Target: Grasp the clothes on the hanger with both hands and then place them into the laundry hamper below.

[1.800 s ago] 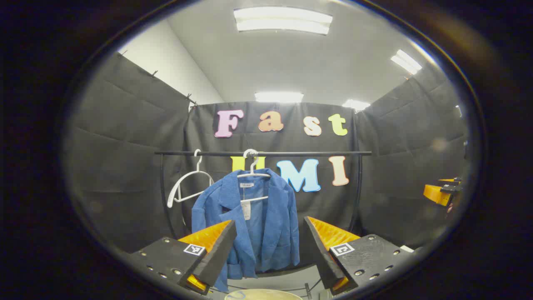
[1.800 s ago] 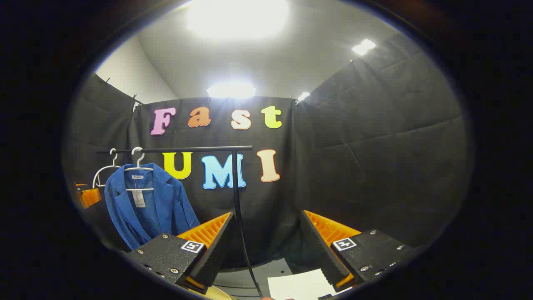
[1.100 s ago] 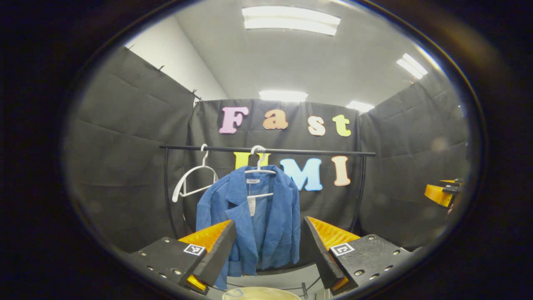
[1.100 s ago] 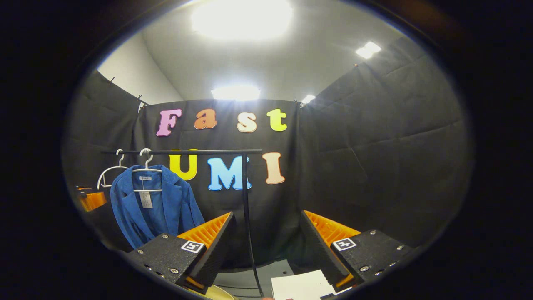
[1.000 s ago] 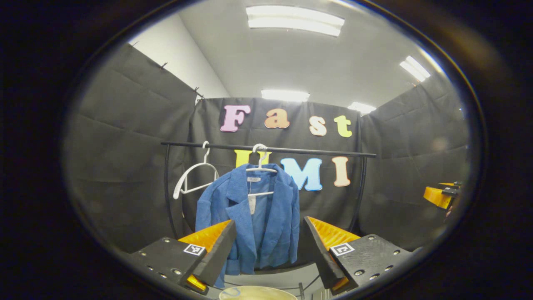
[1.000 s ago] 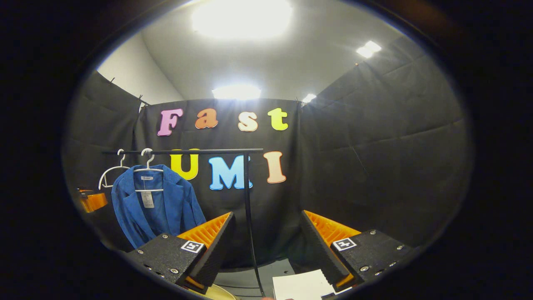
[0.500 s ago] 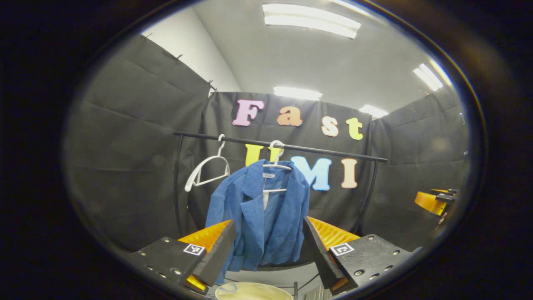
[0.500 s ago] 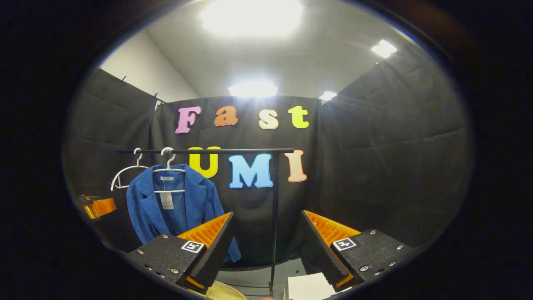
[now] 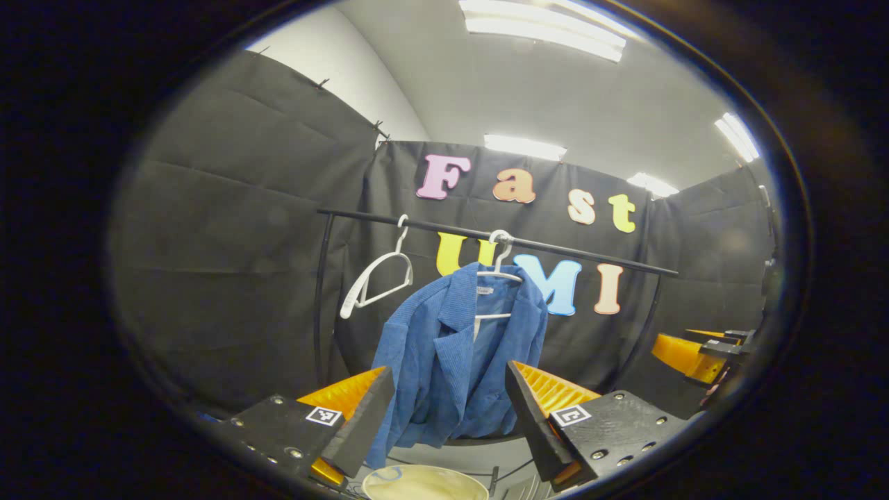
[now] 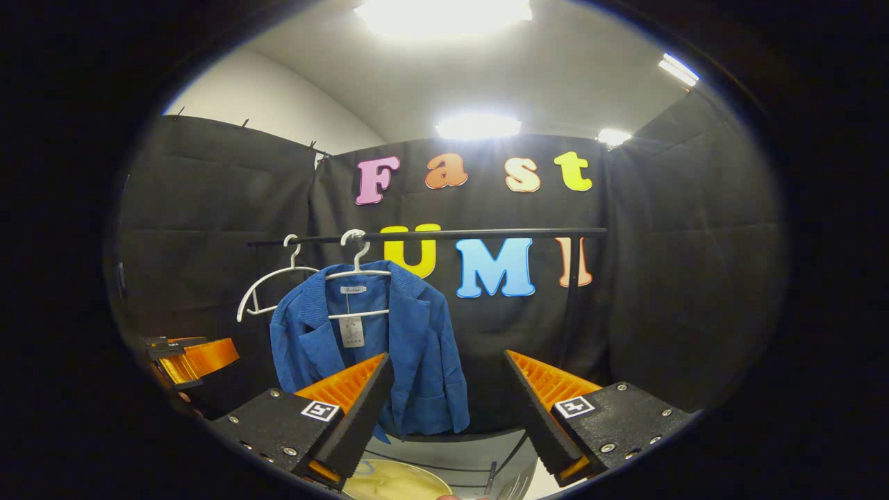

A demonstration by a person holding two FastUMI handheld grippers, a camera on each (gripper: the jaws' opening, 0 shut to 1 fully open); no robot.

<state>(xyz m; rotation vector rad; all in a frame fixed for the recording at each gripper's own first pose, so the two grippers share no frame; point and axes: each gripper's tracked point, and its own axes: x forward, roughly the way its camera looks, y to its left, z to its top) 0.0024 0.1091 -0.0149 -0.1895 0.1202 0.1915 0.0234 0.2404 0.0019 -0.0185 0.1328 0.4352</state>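
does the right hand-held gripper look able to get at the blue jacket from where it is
Probably yes. The right hand-held gripper is open and faces the blue jacket, which hangs on its hanger from the rail. Nothing stands between them, but there is a gap to close first.

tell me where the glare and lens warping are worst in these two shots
Right gripper view: the ceiling lights blow out to white glare, and the blue jacket stays sharp. Left gripper view: the ceiling strips are milder, and the fisheye bows the black rail and slants it.
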